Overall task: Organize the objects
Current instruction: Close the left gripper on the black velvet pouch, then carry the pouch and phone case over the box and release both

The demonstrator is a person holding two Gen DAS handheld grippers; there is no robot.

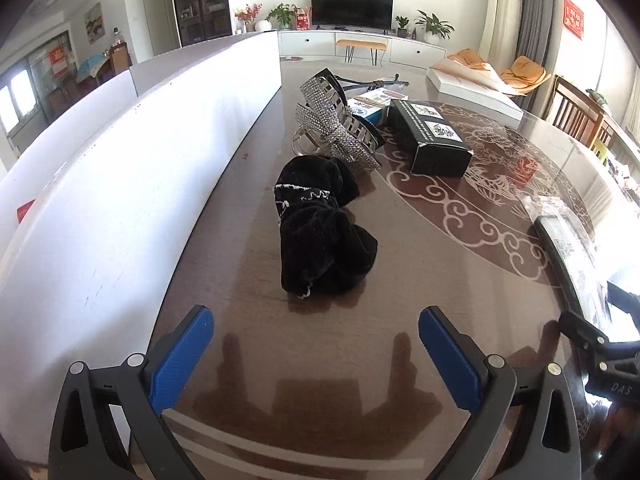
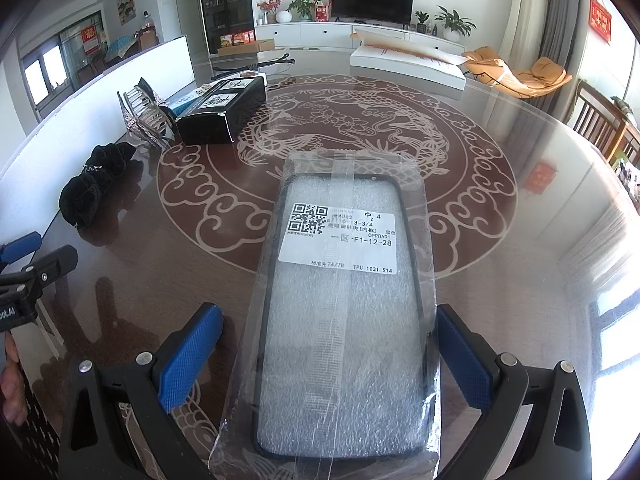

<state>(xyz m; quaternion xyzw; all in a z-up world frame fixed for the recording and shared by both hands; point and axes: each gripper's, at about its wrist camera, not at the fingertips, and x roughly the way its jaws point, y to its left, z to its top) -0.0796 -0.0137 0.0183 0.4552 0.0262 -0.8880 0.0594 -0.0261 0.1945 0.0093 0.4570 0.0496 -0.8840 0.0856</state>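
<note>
My left gripper [image 1: 316, 344] is open and empty, low over the table, just short of a black fuzzy cloth bundle [image 1: 322, 228]. Behind the bundle lie a rhinestone hair clip [image 1: 336, 128] and a black box [image 1: 430, 138]. My right gripper [image 2: 330, 356] is open, its blue pads on either side of a phone case in a clear plastic bag [image 2: 340, 304] with a white label; the pads stand apart from it. The case lies flat on the table. The bundle [image 2: 94, 188], clip [image 2: 146, 120] and box [image 2: 222, 110] show at the left in the right wrist view.
A white board [image 1: 132, 152] runs along the table's left edge. A blue-and-white box [image 1: 370, 110] lies behind the clip. A long white box [image 2: 406, 64] lies at the far side of the glass-topped table [image 2: 500, 280]. Wooden chairs [image 2: 600, 120] stand at the right.
</note>
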